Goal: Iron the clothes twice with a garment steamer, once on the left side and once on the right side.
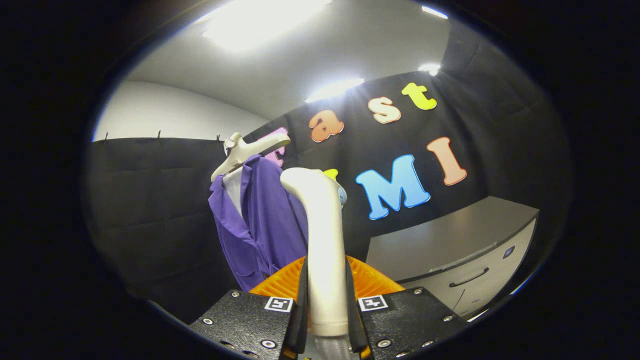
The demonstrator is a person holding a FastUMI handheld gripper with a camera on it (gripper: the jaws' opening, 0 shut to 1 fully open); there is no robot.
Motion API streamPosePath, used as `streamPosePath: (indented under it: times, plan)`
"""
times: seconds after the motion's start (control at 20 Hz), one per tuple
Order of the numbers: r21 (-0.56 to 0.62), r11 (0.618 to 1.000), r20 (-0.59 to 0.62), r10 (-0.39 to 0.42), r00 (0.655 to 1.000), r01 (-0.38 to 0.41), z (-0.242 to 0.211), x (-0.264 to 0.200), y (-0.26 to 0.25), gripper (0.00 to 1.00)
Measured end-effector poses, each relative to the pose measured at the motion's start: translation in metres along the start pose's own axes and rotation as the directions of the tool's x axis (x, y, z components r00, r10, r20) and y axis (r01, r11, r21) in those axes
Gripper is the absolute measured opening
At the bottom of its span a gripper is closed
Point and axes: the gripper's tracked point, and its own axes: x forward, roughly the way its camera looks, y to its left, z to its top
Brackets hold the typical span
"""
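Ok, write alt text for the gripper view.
The gripper is shut on the handle of a white garment steamer, held upright. Just beyond it a purple shirt hangs on a white hanger, with a grey cabinet beside.

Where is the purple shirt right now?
In the gripper view, the purple shirt hangs on a pale hanger against the black booth wall, beyond the claw and just left of the white steamer the claw grips.
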Motion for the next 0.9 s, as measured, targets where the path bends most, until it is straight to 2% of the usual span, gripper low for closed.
streamPosePath:
  times: [0.55,0.9]
  plan:
    - [-0.153,0.988,0.095,0.053,0.994,-0.039,0.029,0.068,0.081,0.33]
    - [-0.219,0.976,0.073,0.019,0.997,-0.002,0.021,0.117,0.105,0.33]
